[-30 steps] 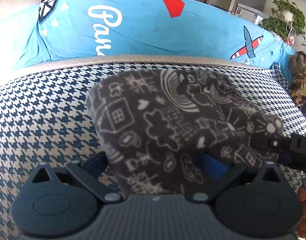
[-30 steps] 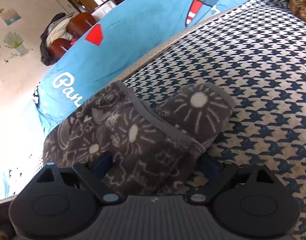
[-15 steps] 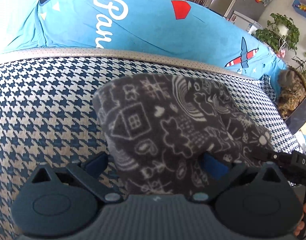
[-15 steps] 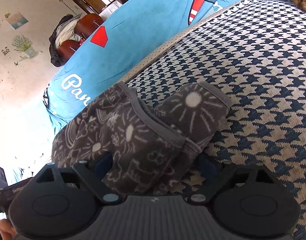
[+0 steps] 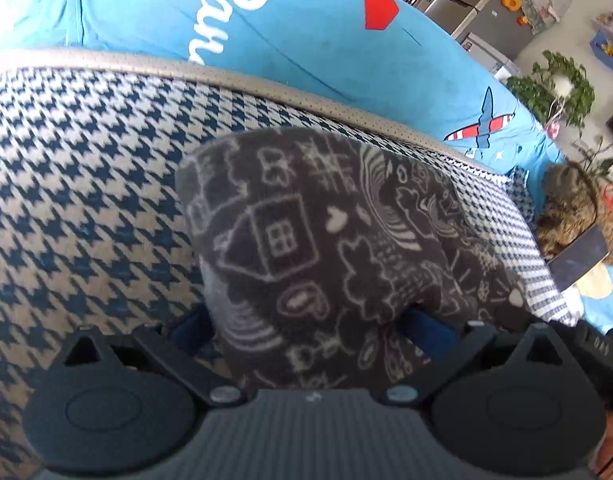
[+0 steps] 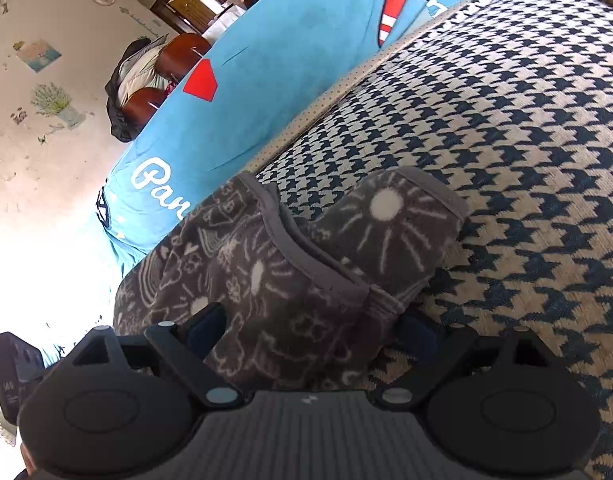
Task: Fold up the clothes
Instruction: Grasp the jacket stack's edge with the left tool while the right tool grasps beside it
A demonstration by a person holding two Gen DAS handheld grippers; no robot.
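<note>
A dark grey fleece garment (image 5: 326, 232) printed with white doodles lies bundled on a navy-and-cream houndstooth cushion (image 5: 86, 184). My left gripper (image 5: 308, 326) is shut on its near end, and the fabric narrows between the blue pads. In the right wrist view the same garment (image 6: 298, 264) shows a grey hem and a short sleeve with a sun print. My right gripper (image 6: 312, 328) is shut on this other end. Each gripper shows at the edge of the other's view: the right gripper's body (image 5: 594, 344) and the left gripper's body (image 6: 10, 376).
A long blue cushion (image 5: 298, 40) with white lettering, a red shape and a plane print runs behind the houndstooth cushion (image 6: 526, 160). A brown patterned cushion (image 5: 566, 208), a dark flat device (image 5: 578, 256) and a plant (image 5: 558, 88) are at the right. Brown chairs (image 6: 166, 68) stand far back.
Both views have tilted and come nearer to the cushion, while the garment stays fixed between each pair of fingers. The bundle's shape is unchanged.
</note>
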